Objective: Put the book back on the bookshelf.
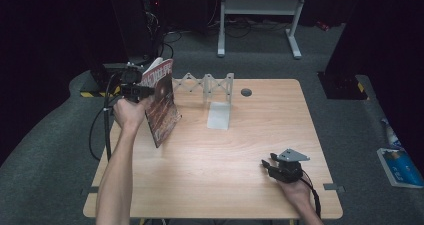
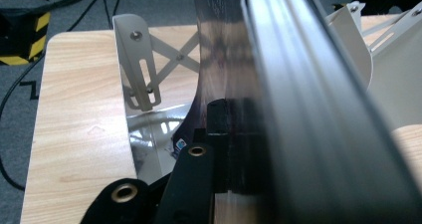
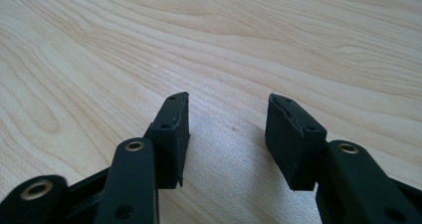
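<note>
Standing almost upright over the left part of the table [image 1: 240, 150], the magazine [image 1: 161, 102] is held in the air by the left gripper [image 1: 142, 91], whose jaws are closed tight on its upper left edge. In the left gripper view the glossy cover [image 2: 224, 59] bends a little beside the black pad, so I judge it to be light, thin and floppy, and also rather slippery; it is better to hold it near the spine, where the pages are stiffer, than at a loose corner. Just behind it stands the white folding rack [image 1: 210, 85], with one flat divider [image 1: 219, 116] near. The right gripper [image 1: 270, 163] rests low on the table, well apart from the magazine, its jaws open with nothing between them.
</note>
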`<state>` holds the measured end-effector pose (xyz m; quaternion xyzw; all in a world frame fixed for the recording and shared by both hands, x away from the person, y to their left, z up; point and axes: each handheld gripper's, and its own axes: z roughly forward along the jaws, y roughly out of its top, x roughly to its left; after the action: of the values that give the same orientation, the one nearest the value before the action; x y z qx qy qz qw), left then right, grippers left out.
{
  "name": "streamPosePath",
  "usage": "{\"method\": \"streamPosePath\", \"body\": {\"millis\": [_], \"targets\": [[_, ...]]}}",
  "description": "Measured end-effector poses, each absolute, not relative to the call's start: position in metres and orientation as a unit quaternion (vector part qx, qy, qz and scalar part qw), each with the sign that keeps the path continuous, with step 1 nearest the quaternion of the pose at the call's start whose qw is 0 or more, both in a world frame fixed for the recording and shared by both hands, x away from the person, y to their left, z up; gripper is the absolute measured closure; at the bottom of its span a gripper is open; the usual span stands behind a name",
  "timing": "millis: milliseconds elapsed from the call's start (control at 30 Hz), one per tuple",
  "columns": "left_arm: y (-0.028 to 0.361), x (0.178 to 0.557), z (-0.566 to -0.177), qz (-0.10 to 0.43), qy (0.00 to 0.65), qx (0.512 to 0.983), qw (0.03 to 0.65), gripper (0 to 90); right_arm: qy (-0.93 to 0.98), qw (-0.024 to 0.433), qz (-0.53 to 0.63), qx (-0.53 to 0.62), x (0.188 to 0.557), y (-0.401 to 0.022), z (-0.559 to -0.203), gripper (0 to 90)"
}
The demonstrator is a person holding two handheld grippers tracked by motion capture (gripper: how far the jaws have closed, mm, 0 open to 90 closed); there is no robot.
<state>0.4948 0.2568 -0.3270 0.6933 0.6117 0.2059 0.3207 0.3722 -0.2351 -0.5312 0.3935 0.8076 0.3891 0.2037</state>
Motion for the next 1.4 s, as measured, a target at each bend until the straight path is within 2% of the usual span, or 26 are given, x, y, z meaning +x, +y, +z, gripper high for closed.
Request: {"method": "streamPosePath", "body": {"millis": [867,1400], "targets": [[0.254,0.483,-0.346,0.274,0.604,0.645,0.379,83.9,0.807,0.203,0.389,0.394,0.372,-0.235,-0.531,52.0],[0.248,0.478,-0.361,0.296,0.594,0.64,0.387,83.2,0.807,0.204,0.389,0.394,0.372,-0.235,-0.531,52.0]]}}
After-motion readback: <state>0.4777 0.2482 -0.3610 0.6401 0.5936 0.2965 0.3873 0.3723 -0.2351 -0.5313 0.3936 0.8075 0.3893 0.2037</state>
